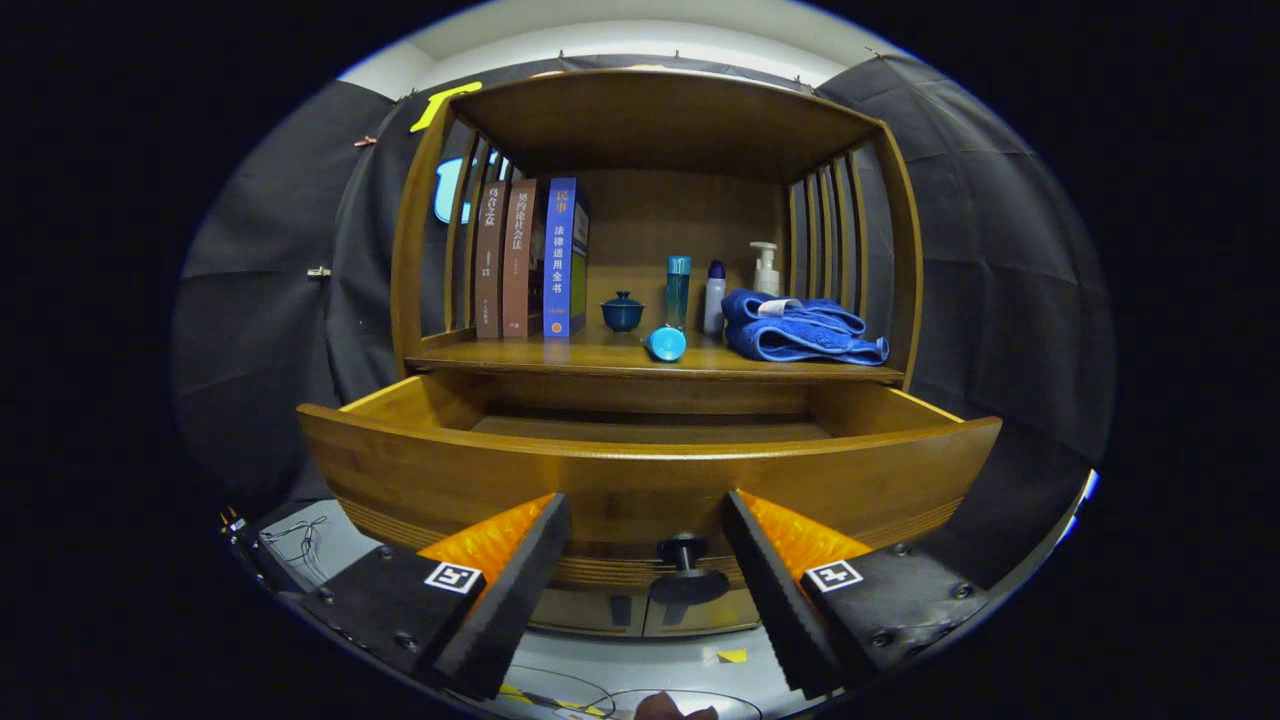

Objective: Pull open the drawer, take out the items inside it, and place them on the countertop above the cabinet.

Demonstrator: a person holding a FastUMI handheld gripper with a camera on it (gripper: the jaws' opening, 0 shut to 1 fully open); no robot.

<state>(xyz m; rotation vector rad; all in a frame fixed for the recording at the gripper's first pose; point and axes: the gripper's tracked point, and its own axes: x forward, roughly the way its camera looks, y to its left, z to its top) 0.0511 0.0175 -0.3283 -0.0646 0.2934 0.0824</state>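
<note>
A wooden cabinet has its drawer (pixel 640 480) pulled out toward me. What I see of the drawer's inside is bare wood. Its dark round knob (pixel 685 560) sits between my fingers, which stand apart from it on both sides. My gripper (pixel 645 570) is open with nothing held. On the countertop (pixel 500 357) above the drawer lie a folded blue towel (pixel 800 330) at the right, a light blue cup on its side (pixel 666 343), a dark blue lidded cup (pixel 622 312), a teal bottle (pixel 678 290), a white bottle (pixel 714 297) and a pump bottle (pixel 766 268).
Three upright books (pixel 530 258) stand at the left of the countertop. Slatted wooden sides and a top board (pixel 660 120) enclose the shelf space. Cables (pixel 300 530) lie on the grey floor to the left below the drawer.
</note>
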